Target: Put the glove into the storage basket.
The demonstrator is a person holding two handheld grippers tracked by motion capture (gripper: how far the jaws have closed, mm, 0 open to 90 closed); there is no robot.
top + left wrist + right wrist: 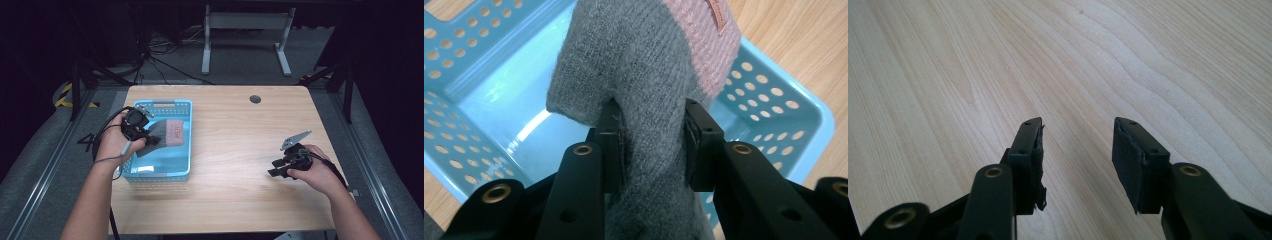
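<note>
Sock [644, 75] sits between both pads of the left gripper [651, 140], and the jaws are clenched on its grey part; the knit bulges a bit around the pads. Its far end is pink w/ a small tag, seen in the left gripper view. Sock hangs over the basket [484, 100], approx. above the middle of it; whether the pink end touches the basket floor I cannot tell.

From the high view, left gripper [148, 136] is over the left part of the basket [165, 172], the sock [167, 132] stretching from the jaws toward the right wall. Left hand [112, 142] holds the gripper from the outer side of the basket, cable trailing down by the wrist.

Basket is light blue plastic w/ holes in the walls, standing on the left part of the table [235, 125], near its left edge.

Right gripper [1075, 160] is released, jaws apart, nothing between them, just bare wood of the table [998, 60] under it. In the high view right gripper [275, 170] is low over the right side of the table, well apart from the basket, held by the right hand [315, 170], the grey plate on top.

A small round hole [255, 99] is in the table near the far edge.
</note>
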